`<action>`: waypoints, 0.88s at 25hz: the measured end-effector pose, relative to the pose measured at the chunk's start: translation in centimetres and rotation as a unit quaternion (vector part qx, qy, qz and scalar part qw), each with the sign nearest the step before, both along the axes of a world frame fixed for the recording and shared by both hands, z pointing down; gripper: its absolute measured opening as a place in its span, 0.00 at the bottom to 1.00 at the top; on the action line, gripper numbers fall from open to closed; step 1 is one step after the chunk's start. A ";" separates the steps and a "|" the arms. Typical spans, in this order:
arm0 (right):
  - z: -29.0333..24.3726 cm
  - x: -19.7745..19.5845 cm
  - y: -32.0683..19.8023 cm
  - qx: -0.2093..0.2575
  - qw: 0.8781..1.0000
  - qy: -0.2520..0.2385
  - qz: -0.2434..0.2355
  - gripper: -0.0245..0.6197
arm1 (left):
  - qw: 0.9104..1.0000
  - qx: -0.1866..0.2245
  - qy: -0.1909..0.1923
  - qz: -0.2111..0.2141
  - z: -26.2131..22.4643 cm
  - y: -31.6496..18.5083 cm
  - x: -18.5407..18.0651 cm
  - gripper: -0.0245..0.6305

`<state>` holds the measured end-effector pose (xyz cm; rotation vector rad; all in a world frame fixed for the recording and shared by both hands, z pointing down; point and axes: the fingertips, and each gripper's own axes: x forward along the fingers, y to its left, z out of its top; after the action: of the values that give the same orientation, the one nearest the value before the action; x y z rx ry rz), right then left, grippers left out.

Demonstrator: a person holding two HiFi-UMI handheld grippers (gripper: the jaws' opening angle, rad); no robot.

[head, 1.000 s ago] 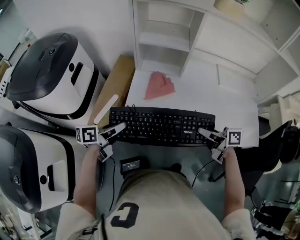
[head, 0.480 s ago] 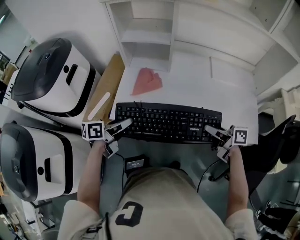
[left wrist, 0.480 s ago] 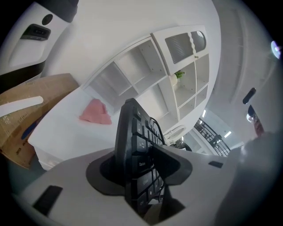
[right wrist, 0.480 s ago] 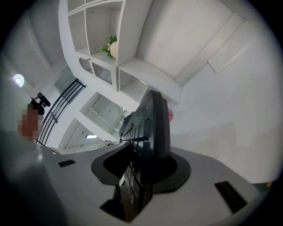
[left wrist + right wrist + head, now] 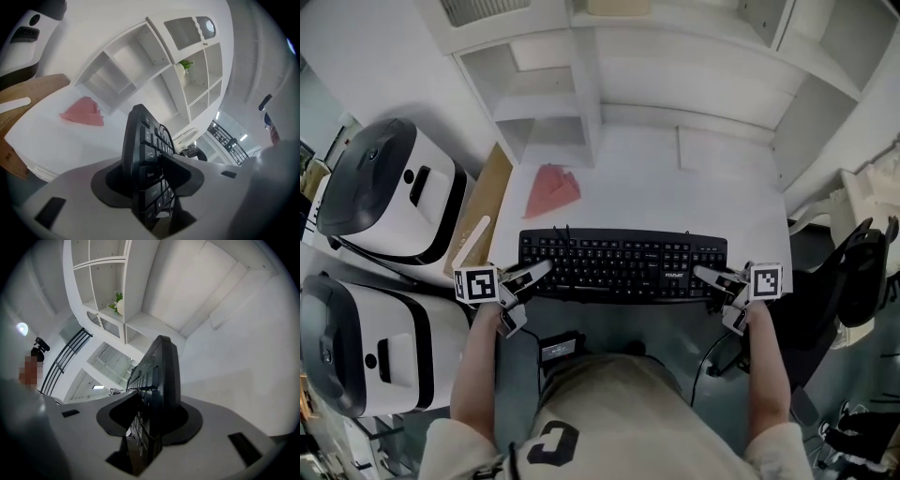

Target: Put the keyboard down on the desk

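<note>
A black keyboard [image 5: 623, 265] hangs level over the front edge of the white desk [image 5: 675, 202], held at both ends. My left gripper [image 5: 534, 274] is shut on its left end, and in the left gripper view the keyboard [image 5: 143, 150] runs away edge-on between the jaws of the left gripper [image 5: 147, 180]. My right gripper [image 5: 709, 277] is shut on the right end. In the right gripper view the keyboard [image 5: 157, 380] stands edge-on between the jaws of the right gripper [image 5: 150, 420]. Its cable trails down toward the floor.
A pink cloth [image 5: 551, 190] lies on the desk behind the keyboard's left half. White shelf units [image 5: 544, 103] stand at the back. Two white-and-black machines [image 5: 380, 187] and a brown board [image 5: 483, 202] are at the left. A black chair [image 5: 862, 272] stands right.
The head view has tilted, so the desk and shelves sit lower and more central in it. The keyboard stays held at both ends, with the grip unchanged.
</note>
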<state>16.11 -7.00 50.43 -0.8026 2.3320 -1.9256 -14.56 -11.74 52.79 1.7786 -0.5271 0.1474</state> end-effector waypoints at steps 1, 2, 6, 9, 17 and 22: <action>0.0 0.8 0.1 0.000 1.000 0.000 0.001 0.29 | 1.000 0.001 -0.001 0.001 -0.1 0.0 0.8 0.34; 0.0 1.5 0.1 -0.001 1.000 0.001 0.003 0.29 | 1.000 0.002 -0.002 0.002 -0.3 -0.1 1.4 0.34; -0.1 4.4 0.2 -0.003 1.000 0.006 0.018 0.29 | 1.000 0.010 -0.003 0.011 -0.9 -0.7 3.9 0.34; -0.7 6.0 0.0 0.010 1.000 0.008 0.023 0.29 | 1.000 0.015 -0.004 0.020 -1.3 -1.3 5.9 0.34; -0.5 8.8 -0.2 0.017 0.998 0.032 0.050 0.30 | 0.999 0.018 0.006 0.040 -1.0 -2.7 8.4 0.34; -1.5 9.7 -0.4 0.027 0.996 0.048 0.064 0.30 | 0.997 0.040 0.022 0.062 -1.3 -4.3 9.7 0.34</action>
<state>25.76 -7.44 48.89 -1.0330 2.3101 -1.8038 -4.85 -16.07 51.52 1.8894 -0.3966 0.1749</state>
